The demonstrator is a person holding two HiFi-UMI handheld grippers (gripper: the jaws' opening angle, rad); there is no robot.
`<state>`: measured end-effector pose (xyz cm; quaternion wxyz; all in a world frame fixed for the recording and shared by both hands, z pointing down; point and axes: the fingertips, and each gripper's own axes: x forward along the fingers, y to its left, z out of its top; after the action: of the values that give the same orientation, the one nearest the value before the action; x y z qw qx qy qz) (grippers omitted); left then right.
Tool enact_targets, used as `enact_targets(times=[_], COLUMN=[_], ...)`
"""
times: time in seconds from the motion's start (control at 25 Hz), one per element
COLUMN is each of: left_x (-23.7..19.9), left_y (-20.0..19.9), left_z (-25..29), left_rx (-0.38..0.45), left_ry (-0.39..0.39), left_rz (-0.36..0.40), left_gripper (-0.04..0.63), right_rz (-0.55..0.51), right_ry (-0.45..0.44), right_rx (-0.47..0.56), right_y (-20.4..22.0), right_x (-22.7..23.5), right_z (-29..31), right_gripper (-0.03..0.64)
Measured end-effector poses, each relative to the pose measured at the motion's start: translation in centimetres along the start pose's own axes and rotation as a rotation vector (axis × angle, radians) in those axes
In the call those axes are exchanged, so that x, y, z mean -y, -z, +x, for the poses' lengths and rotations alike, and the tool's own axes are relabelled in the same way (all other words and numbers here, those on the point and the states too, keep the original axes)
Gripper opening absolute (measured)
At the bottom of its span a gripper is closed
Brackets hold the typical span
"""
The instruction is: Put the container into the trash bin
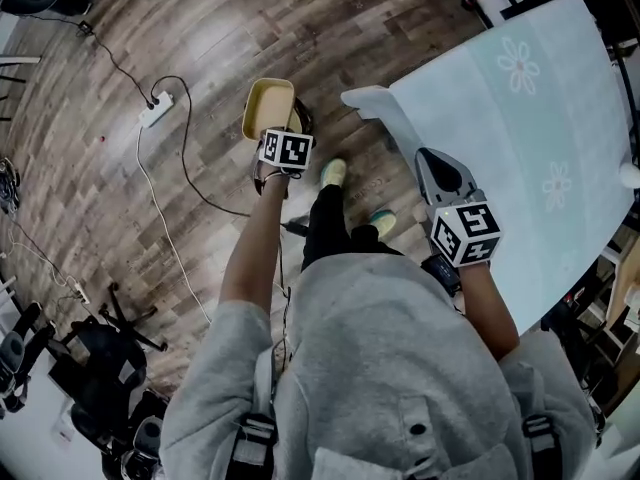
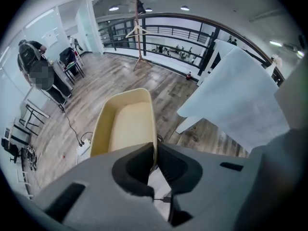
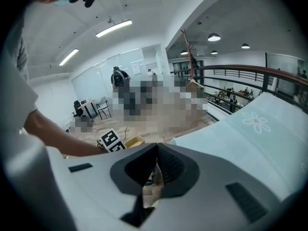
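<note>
We see the left gripper [image 1: 273,131] closed on the right wall of the yellow container [image 1: 268,103]; in its own view the two jaws pinch this thin wall. The container is empty and hangs above the wooden floor [image 1: 150,28], at 12 o'clock from the gripper. A white power strip [image 1: 155,111] lies at 9 o'clock from it. The right gripper [image 1: 428,158] has its jaws together with nothing between them, near the corner of the table [image 1: 520,148] with the flowered cloth at 3 o'clock.
</note>
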<state>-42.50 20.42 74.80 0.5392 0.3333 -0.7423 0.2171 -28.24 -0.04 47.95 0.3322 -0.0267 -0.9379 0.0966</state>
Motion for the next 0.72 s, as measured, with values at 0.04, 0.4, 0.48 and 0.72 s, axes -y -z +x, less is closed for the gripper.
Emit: enact_targets(times=[0.04,0.4,0.48,0.72], left_x=[-0.3,0.6,0.5,0.6], left_y=[0.2,1.8,1.7,-3.4], left_z=[0.4,1.7,1.5,-2.0], left_rx=[-0.004,-0.052,-0.052,0.057], left_ry=[-0.004,0.091,0.105,0.101], left_rz=[-0.012,-0.059,-0.061,0.001], left_gripper=[0.031,0.272,0.272,0.272], right_rz=[-0.001,0.011,0.018,0.045], right_ry=[-0.004,0.003,0.019,0.087], right_rx=[-0.01,-0.02,-0.014,0.049], right_y=[0.2,0.1,-0.1,-1.0], right_x=[-0.1,-0.3,-0.2,1.6], right_z=[0.3,1.4,1.2,-0.2], right_gripper=[0.026,0.026,0.026,0.026])
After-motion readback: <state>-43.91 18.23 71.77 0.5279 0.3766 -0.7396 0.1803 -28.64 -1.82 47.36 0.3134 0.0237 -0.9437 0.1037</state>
